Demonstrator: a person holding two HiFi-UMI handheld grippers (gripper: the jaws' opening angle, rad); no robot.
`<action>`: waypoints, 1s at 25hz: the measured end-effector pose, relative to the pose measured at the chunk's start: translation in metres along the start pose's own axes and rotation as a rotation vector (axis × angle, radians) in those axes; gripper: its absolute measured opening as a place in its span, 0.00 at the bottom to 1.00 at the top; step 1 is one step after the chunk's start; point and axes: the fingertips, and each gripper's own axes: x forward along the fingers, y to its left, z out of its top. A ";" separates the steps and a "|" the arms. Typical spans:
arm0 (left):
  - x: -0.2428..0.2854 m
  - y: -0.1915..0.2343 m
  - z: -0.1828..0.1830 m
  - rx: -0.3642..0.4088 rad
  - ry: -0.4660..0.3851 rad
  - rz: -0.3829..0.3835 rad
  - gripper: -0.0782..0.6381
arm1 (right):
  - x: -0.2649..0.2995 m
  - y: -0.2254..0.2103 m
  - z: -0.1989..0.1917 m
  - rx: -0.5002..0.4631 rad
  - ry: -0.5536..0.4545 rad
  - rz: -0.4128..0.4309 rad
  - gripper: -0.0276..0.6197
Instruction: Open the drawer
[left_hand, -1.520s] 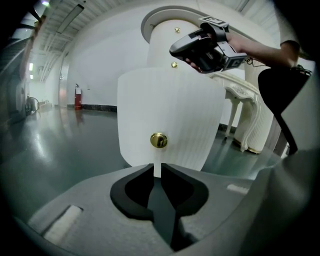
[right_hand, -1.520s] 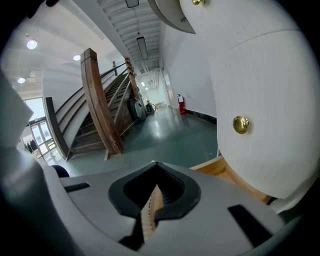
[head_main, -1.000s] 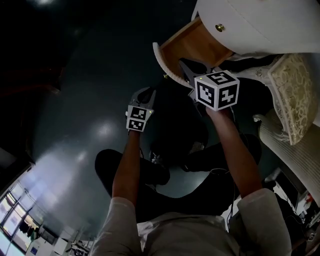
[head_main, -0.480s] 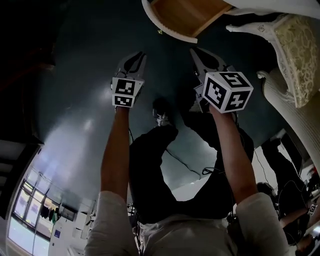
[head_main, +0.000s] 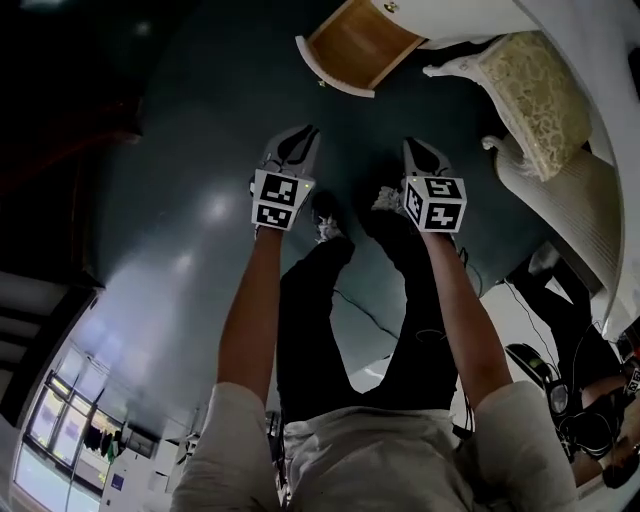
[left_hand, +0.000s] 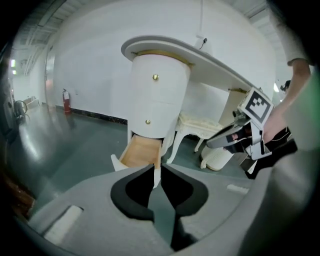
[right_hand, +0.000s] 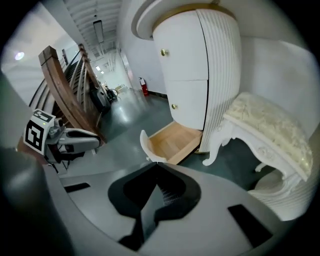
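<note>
The bottom drawer of the round white cabinet stands pulled out, showing its bare wooden inside. Both grippers hang over the dark floor, well short of the drawer and touching nothing. My left gripper has its tips a narrow sliver apart with nothing between them. My right gripper has its tips together and holds nothing. Each gripper also shows in the other's view: the right gripper and the left gripper.
A cream cushioned stool with carved white legs stands right of the cabinet under the curved tabletop. My own legs and shoes are below the grippers. A wooden stair rail rises at the left.
The right gripper, close to the drawer's front a second ago, has drawn back from it. Both grippers have risen and now sit side by side; the drawer looks farther off.
</note>
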 end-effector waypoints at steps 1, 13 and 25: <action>-0.009 -0.009 0.013 -0.002 0.001 -0.006 0.18 | -0.012 0.007 0.010 -0.013 -0.007 0.003 0.07; -0.118 -0.092 0.129 -0.014 0.039 -0.010 0.18 | -0.171 0.050 0.077 0.035 -0.058 -0.005 0.07; -0.235 -0.142 0.193 -0.027 -0.029 0.052 0.18 | -0.297 0.095 0.106 0.075 -0.163 -0.022 0.07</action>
